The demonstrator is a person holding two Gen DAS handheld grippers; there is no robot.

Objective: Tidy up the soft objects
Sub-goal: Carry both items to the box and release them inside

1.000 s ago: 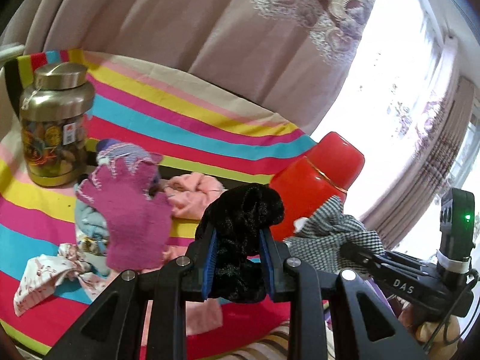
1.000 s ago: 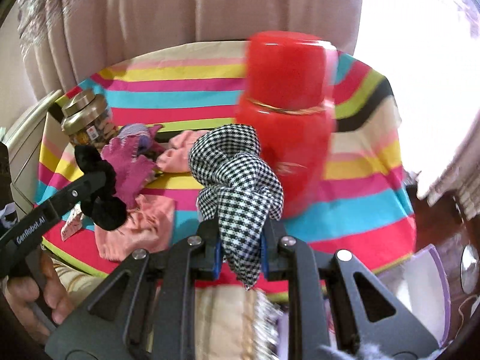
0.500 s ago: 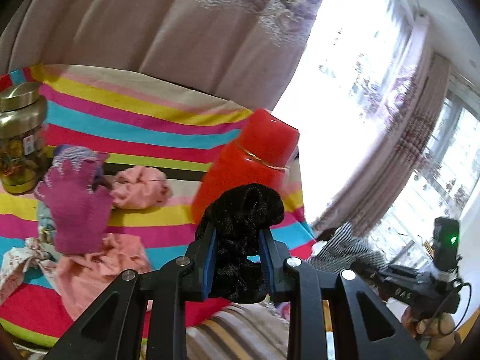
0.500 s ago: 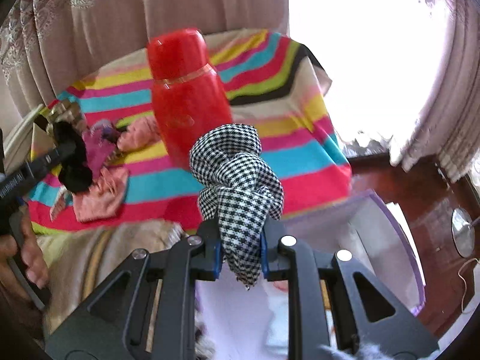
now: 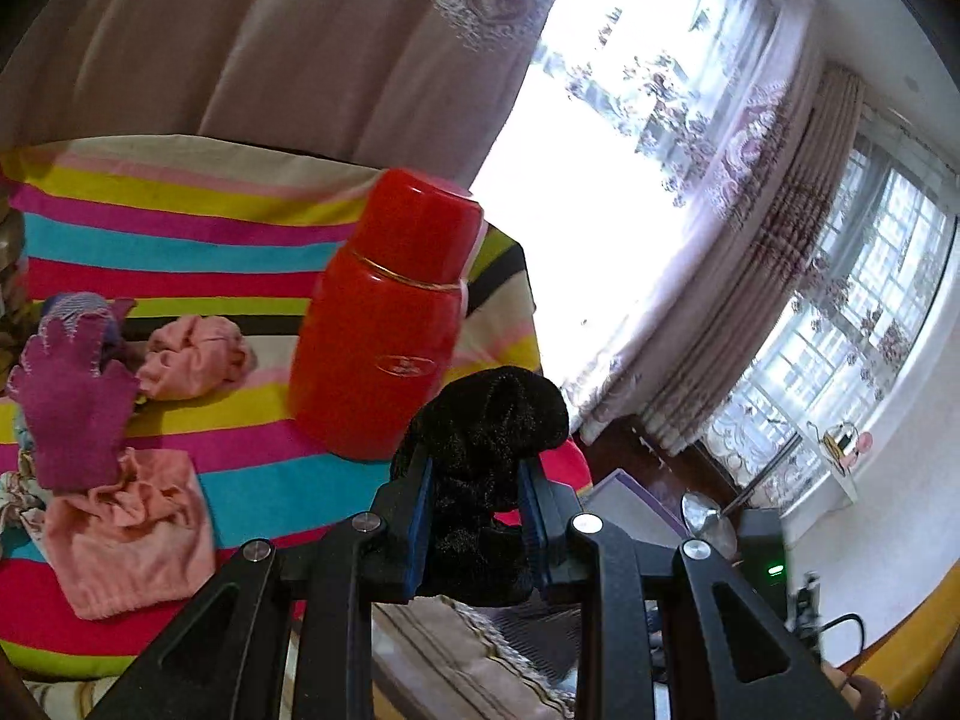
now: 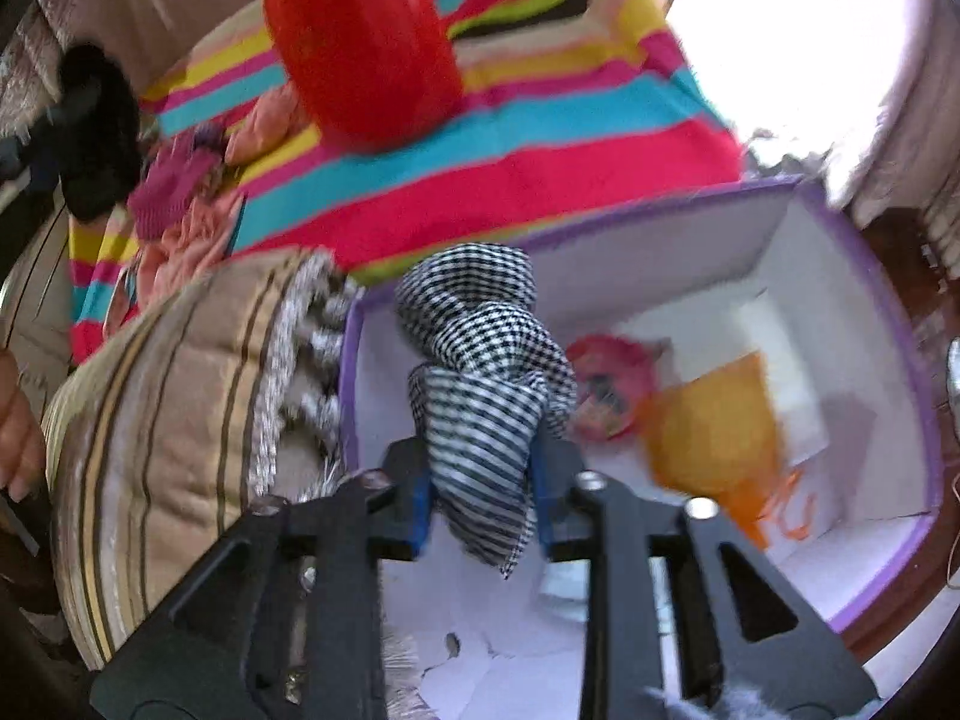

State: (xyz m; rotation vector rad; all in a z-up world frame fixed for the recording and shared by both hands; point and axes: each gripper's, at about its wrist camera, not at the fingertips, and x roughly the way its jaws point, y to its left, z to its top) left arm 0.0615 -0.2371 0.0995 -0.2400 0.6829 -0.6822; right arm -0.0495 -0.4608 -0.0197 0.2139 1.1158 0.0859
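Observation:
My left gripper [image 5: 474,516] is shut on a black fuzzy cloth [image 5: 486,444] and holds it off the striped table's front right corner. My right gripper [image 6: 480,498] is shut on a black-and-white checked cloth [image 6: 480,360] above the open purple-rimmed white box [image 6: 864,276], near its left wall. In the box lie a pink item [image 6: 612,384] and an orange item [image 6: 714,426]. On the striped tablecloth [image 5: 180,240] lie a magenta glove [image 5: 72,402], a pink scrunchie [image 5: 192,354] and a pink cloth [image 5: 126,534].
A tall red flask [image 5: 390,324] stands on the table near its right edge. A beige striped cushion [image 6: 180,408] lies between the table and the box. Curtains and bright windows are behind. The left gripper with its black cloth shows at the far left of the right wrist view [image 6: 96,132].
Both grippers swung right, away from the table. The right gripper carried the checked cloth from beside the flask to above the box. The left gripper still holds the black cloth.

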